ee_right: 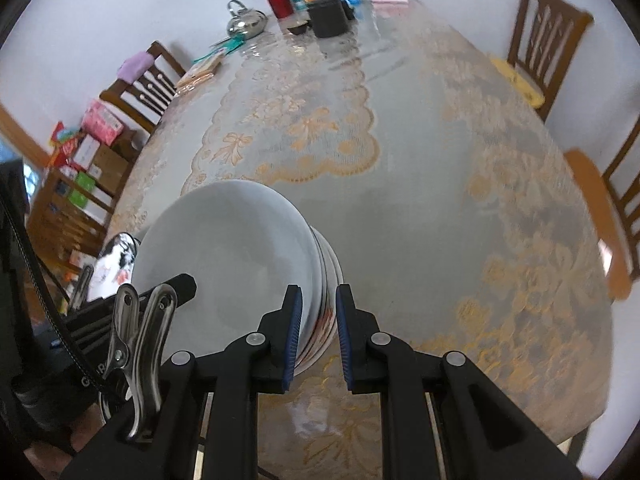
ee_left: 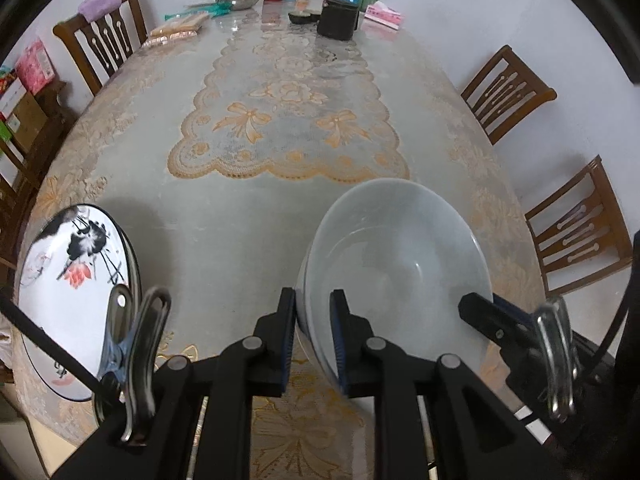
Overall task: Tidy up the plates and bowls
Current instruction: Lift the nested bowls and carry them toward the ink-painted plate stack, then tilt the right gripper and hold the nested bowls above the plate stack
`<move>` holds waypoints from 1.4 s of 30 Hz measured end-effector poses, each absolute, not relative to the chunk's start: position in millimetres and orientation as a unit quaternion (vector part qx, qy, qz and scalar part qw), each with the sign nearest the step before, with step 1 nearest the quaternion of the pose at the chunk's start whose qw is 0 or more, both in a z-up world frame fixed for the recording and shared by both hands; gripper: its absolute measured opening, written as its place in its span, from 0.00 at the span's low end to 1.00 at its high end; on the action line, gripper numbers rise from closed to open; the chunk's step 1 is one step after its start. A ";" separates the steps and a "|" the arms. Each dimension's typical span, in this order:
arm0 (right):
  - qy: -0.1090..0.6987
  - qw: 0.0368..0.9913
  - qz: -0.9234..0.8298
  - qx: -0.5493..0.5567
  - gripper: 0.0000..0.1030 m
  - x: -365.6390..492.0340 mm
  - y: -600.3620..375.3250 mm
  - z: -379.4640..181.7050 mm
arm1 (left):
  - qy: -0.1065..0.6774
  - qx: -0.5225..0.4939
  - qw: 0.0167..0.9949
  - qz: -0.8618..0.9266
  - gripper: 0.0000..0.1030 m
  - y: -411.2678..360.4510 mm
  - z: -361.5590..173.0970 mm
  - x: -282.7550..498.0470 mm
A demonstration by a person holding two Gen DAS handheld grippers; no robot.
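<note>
Left wrist view: the left gripper (ee_left: 313, 334) pinches the near-left rim of the stacked bowls (ee_left: 400, 264), while the right gripper (ee_right: 318, 330) clamps the opposite rim, likely so both share the weight; the painted plates (ee_left: 72, 296) sit apart, left of the jaws

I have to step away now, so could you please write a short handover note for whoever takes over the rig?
Left gripper: shut on the left rim of the white bowl stack.
Right gripper: shut on the stack's right rim, over the patterned dishes beneath.
Both grip the same stack, tilted at the near end of the table.
Painted plate: lies apart at the table's left edge.
Done: bowls nested together.
Left: set the stack down, release, then deal with the painted plate.
</note>
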State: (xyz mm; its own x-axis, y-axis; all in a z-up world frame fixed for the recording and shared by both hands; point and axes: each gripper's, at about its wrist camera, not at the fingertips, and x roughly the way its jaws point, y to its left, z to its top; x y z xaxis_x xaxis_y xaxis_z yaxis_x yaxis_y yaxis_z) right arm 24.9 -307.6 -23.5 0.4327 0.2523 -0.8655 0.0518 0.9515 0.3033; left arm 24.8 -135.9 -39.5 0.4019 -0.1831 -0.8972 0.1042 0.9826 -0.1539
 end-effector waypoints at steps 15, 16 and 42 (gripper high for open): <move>0.523 0.814 0.073 0.241 0.24 20.1 -322.2 -33.7 | 0.510 -0.020 0.858 -0.061 0.44 -119.6 -27.8 14.5; 0.524 0.814 0.073 0.242 0.25 19.8 -322.2 -34.1 | 0.516 -0.028 0.854 -0.064 0.44 -117.9 -32.1 15.2; 0.570 0.758 0.143 0.284 0.57 60.9 -321.4 -97.6 | 0.588 -0.105 0.780 -0.185 0.62 -131.9 -90.5 40.3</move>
State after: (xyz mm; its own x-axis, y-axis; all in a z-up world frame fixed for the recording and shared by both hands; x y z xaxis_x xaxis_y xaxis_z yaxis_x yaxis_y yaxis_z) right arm 60.9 -321.4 -97.6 0.3104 0.5404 -0.7820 0.1071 0.7976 0.5936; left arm 40.3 -131.9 -90.5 0.2393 -0.4118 -0.8793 0.1642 0.9097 -0.3814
